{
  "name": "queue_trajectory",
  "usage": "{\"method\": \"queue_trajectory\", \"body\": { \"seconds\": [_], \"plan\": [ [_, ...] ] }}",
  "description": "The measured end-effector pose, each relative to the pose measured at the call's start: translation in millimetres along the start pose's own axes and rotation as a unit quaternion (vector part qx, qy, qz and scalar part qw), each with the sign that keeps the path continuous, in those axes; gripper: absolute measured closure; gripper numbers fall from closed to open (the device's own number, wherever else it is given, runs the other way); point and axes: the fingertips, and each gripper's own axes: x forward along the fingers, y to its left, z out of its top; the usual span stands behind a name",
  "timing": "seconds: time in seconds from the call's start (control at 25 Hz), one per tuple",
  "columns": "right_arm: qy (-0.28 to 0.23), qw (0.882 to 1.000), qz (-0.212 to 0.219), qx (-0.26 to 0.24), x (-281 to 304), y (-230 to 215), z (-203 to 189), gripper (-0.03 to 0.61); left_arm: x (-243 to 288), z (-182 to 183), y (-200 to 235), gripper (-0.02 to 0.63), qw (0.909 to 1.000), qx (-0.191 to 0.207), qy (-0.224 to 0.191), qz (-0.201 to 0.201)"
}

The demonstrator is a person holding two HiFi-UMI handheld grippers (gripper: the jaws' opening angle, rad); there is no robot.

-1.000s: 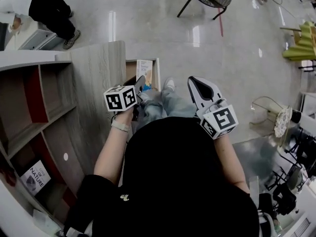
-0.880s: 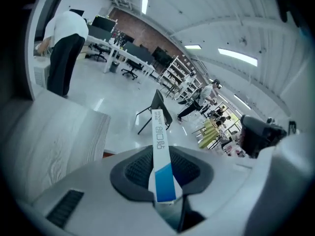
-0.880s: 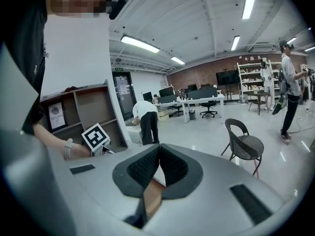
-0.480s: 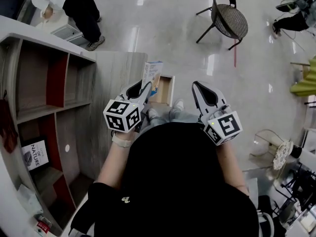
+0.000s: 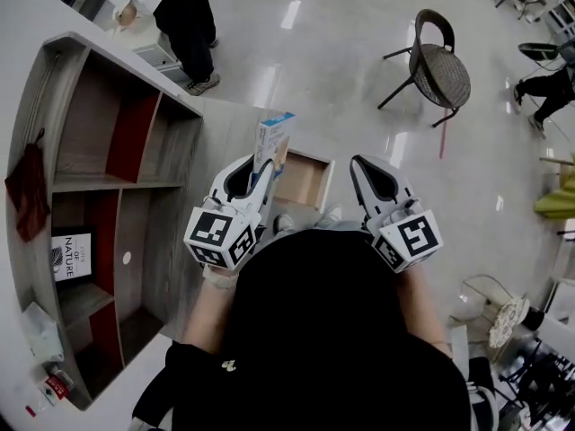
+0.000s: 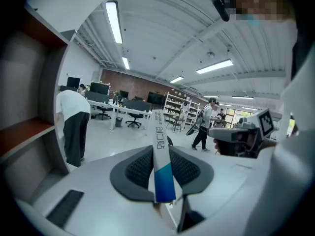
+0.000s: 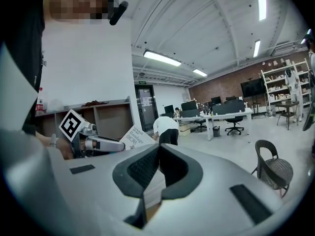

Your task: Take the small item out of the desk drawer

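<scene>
My left gripper (image 5: 257, 163) is shut on a small white and blue box (image 5: 272, 139) and holds it upright in the air, above the open wooden drawer (image 5: 303, 178) at the edge of the grey desk (image 5: 208, 142). In the left gripper view the box (image 6: 161, 167) stands edge-on between the dark pads (image 6: 140, 167). My right gripper (image 5: 373, 180) hangs to the right of the drawer, shut with nothing in it. The right gripper view shows the left gripper (image 7: 106, 144) and its box (image 7: 136, 136) to the left.
A wooden shelf unit (image 5: 99, 173) with a book (image 5: 74, 259) runs along the left of the desk. A person in a white top (image 5: 171, 3) stands beyond it. A dark chair (image 5: 440, 65) stands on the shiny floor at the far right.
The left gripper has risen out of the drawer with the box in its jaws. The right gripper has stayed beside it. The head camera has tilted, showing more of the shelves.
</scene>
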Motion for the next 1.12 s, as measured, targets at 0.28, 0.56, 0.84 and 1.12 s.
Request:
{"method": "queue_trajectory", "body": {
  "seconds": [0.28, 0.56, 0.84, 1.12],
  "plan": [
    [-0.007, 0.999, 0.029, -0.012, 14, 12, 10, 0.581, -17, 20, 8, 0.515, 0.9989, 0.016, -0.036, 0.028],
    [-0.010, 0.999, 0.049, -0.020, 25, 23, 18, 0.581, -27, 30, 17, 0.515, 0.9971, 0.025, -0.054, 0.046],
    [-0.006, 0.998, 0.057, -0.017, 30, 26, 20, 0.581, -27, 33, 21, 0.515, 0.9968, 0.023, -0.058, 0.049],
    [-0.006, 0.999, 0.051, -0.017, 31, 24, 17, 0.581, -24, 31, 24, 0.515, 0.9973, 0.021, -0.055, 0.044]
  ]
}}
